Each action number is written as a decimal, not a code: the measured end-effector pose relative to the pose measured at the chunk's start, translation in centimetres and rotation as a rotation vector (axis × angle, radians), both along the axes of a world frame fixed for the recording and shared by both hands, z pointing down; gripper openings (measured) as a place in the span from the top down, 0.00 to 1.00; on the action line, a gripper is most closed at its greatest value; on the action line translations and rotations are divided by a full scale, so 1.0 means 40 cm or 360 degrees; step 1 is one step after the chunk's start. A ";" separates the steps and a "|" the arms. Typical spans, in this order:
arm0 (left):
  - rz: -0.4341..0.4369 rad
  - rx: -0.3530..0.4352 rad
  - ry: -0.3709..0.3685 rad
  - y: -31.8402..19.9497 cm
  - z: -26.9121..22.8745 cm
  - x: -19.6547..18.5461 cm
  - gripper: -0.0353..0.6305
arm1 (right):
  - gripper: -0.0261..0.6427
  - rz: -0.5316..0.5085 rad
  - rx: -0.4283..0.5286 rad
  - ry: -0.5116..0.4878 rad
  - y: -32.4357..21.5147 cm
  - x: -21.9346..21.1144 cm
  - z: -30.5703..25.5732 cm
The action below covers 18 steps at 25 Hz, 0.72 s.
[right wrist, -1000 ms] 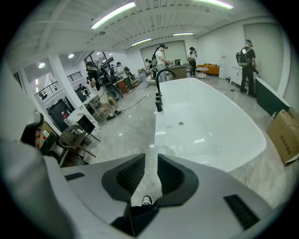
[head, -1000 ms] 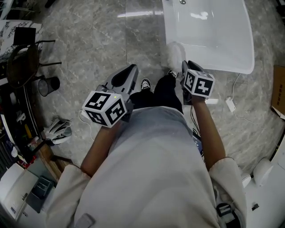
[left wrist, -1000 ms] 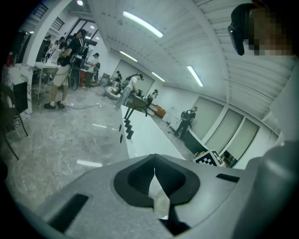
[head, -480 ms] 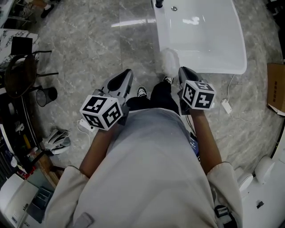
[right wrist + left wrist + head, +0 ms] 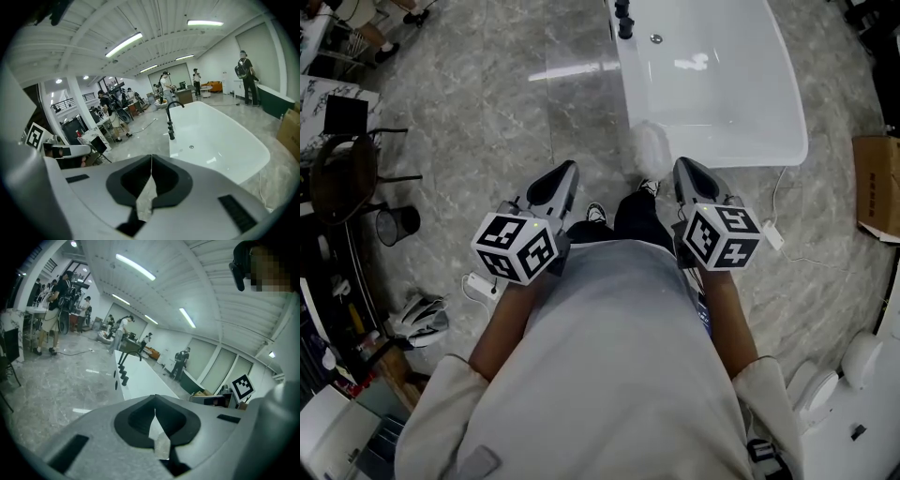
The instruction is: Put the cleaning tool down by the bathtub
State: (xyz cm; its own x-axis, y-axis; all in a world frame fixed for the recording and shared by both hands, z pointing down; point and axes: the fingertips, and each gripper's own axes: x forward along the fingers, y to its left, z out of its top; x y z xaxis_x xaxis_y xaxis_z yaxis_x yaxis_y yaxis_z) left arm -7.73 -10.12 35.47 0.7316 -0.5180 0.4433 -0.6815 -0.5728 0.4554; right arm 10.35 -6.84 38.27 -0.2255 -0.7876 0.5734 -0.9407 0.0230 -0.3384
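The cleaning tool (image 5: 651,147), a white fluffy duster head, lies on the marble floor against the near end of the white bathtub (image 5: 722,103). My right gripper (image 5: 682,165) hangs just right of it and above it, apart from it. Its jaws have just been closing and now stand shut with nothing between them, as the right gripper view (image 5: 151,156) shows over the bathtub (image 5: 220,136). My left gripper (image 5: 569,168) is held left of the person's shoes, also shut and empty (image 5: 154,397). The tool is hidden in both gripper views.
A black faucet (image 5: 623,21) stands at the tub's far left rim. A white adapter with cable (image 5: 773,234) lies right of my right hand, and a cardboard box (image 5: 874,187) beyond it. At left are a chair (image 5: 342,159), a wire basket (image 5: 397,223) and a helmet (image 5: 420,317). People stand in the background.
My right gripper has lifted away from the fluffy tool, which stays on the floor by the tub. The head view has shifted, so the tub shows further. The left gripper has barely moved.
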 end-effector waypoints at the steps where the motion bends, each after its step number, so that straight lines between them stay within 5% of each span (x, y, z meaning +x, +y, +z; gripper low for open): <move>1: 0.0004 0.0003 0.0004 0.000 -0.003 0.002 0.93 | 0.94 -0.0010 0.0019 -0.0004 0.002 -0.004 -0.014; 18: 0.0083 0.0091 0.0048 0.022 -0.071 0.009 0.93 | 0.94 -0.0075 0.0129 0.0084 0.069 -0.050 -0.127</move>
